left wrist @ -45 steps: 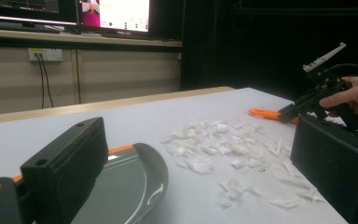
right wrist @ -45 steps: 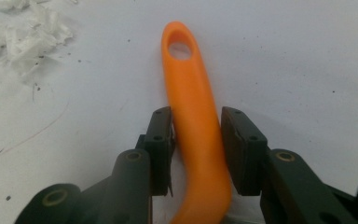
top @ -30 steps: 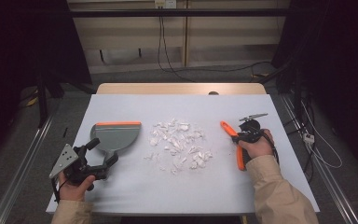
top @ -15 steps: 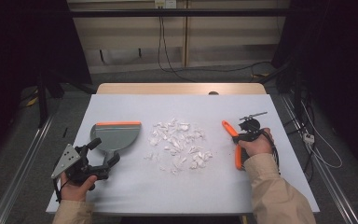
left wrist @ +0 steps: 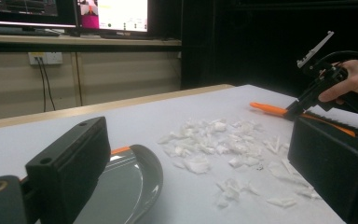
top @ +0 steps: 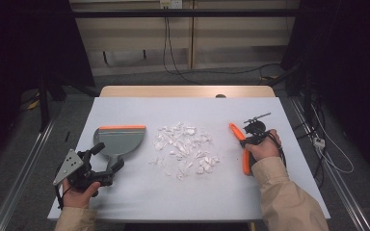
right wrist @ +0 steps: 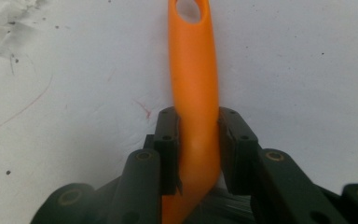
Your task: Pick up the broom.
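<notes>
Where cables trail, pale table (top: 139, 202).

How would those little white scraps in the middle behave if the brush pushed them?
The white scraps look thin, crumpled and loose, so they would probably slide and scatter easily. Being separate bits, they likely won't move as one clump, and some might slip past the bristles.

Premises read as a lab or recording bay. The white-covered surface (top: 183, 192) stands between metal floor rails (top: 19, 183), dark curtains (top: 29, 43) at both sides. Cables (top: 166, 29) drop from a wall socket (top: 169, 4); lit monitors (left wrist: 112, 14) line the rear shelf.
</notes>
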`<state>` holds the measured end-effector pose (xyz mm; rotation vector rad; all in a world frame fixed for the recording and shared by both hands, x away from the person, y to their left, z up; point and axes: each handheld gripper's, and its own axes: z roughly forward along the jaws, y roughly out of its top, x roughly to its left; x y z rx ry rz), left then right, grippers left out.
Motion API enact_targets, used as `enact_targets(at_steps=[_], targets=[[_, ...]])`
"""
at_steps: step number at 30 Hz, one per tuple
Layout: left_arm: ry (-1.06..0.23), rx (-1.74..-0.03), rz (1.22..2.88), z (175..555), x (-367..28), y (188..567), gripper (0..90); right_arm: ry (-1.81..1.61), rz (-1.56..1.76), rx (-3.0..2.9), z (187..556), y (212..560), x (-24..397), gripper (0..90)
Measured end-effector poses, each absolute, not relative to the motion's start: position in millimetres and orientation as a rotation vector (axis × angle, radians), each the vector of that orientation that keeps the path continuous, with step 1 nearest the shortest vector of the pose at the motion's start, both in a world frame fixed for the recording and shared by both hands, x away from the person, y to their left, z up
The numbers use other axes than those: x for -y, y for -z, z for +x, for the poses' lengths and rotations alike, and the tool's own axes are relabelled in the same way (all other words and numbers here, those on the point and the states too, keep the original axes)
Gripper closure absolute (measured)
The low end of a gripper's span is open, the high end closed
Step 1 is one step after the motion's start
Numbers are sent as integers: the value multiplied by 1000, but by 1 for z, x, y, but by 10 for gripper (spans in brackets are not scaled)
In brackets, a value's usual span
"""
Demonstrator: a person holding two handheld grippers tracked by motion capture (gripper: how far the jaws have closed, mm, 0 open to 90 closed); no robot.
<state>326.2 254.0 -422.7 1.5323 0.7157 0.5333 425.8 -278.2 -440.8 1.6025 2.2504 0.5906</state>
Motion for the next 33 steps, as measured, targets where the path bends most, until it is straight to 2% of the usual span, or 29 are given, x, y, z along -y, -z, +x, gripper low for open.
enact_targets(at_steps=[6, 14, 21, 33], targets=[[-538, -710, 1534, 327, -253, 422, 52, -593, 1562, -2248, 425, 439, 276, 719], [-534, -701, 1528, 326, -250, 419, 51, -769, 1505, -2174, 415, 429, 279, 719], [-540, -709, 1514, 323, -242, 412, 33, -960, 1401, -2056, 395, 412, 284, 719], [-453, -672, 1517, 322, -209, 402, 14, -1326, 1293, -1821, 350, 403, 298, 720]])
